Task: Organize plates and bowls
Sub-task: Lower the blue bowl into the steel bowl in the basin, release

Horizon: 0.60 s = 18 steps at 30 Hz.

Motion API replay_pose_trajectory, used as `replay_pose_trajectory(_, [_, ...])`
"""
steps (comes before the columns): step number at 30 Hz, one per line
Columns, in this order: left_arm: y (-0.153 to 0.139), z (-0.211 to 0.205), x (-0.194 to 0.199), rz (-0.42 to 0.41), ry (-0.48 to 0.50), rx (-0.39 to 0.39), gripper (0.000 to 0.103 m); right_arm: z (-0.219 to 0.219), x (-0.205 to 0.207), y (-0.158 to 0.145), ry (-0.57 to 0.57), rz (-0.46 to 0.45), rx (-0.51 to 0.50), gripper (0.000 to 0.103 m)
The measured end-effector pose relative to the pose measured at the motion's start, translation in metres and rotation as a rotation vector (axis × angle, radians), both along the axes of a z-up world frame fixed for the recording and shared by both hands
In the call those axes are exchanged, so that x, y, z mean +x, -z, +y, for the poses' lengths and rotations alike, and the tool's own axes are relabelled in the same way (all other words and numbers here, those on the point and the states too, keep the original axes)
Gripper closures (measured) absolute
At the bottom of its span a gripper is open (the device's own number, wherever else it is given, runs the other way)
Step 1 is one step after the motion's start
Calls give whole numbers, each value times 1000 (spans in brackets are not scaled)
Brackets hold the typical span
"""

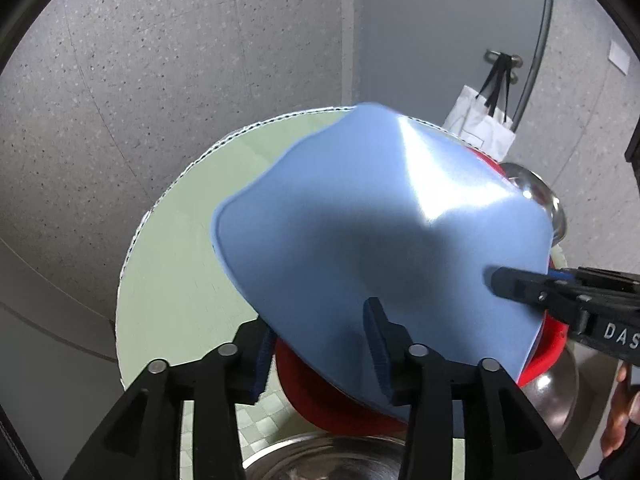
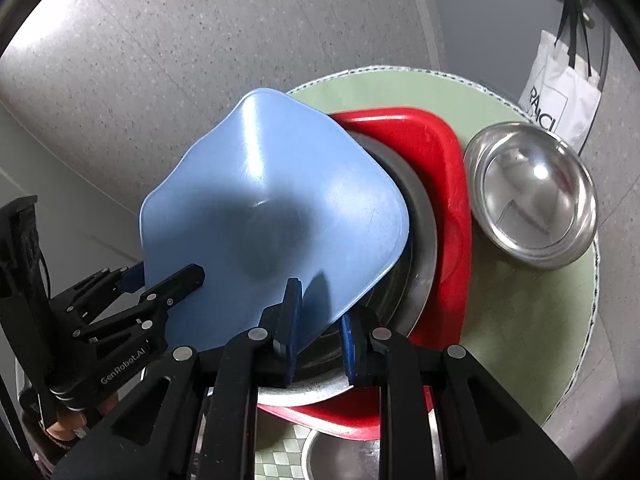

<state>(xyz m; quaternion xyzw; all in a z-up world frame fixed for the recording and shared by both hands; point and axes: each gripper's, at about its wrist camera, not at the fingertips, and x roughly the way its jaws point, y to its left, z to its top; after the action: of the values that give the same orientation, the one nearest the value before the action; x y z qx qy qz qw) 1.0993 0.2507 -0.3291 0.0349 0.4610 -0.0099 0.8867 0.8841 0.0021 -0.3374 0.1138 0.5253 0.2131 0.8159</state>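
a pale blue plastic bowl, squarish with soft rounded corners and a smooth satin sheen, sits tilted over a stack on a round table covered with a light green cloth that has a stitched white hem and a faint checked weave. under the blue bowl lies a brushed steel bowl, its grey rim showing as a crescent, and that in turn rests in a glossy red plastic bowl of the same rounded-square shape. the left gripper straddles the near rim of the blue bowl, one finger with its ribbed dark blue pad inside the bowl and the other outside below the rim; the jaws stand partly apart and the outer pad appears clear of the wall, so the hold looks loose. the right gripper straddles another edge of the same bowl, its jaws narrow, with the inner pad against the blue wall and a slim gap visible by the outer pad; whether it presses i cannot tell. each gripper is matte black with round silver pins. to the right stands a separate polished steel bowl, round and mirror-bright, just beside the red one. another steel rim shows at the table's near edge. a white cloth bag with black straps hangs against the speckled grey wall.
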Motion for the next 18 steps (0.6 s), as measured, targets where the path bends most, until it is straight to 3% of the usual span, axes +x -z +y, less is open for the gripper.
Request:
replay_pose_trajectory(2, [1, -4, -5, 0, -6, -6, 56, 0, -2, 1, -6, 2, 3, 72])
replay_pose_trajectory(3, [0, -6, -8, -4, -8, -11, 49, 0, -4, 1, -2, 1, 3, 61])
replay_pose_trajectory(5, [-1, -8, -15, -24, -21, -5, 39, -2, -9, -1, -3, -10, 11, 53])
replay_pose_trajectory(11, [-21, -17, -48, -94, -58, -7, 33, -16, -22, -18, -5, -25, 45, 45])
replay_pose_trajectory(18, [-58, -54, -88, -206, -55, -52, 21, -75, -41, -63, 59, -137, 79, 39])
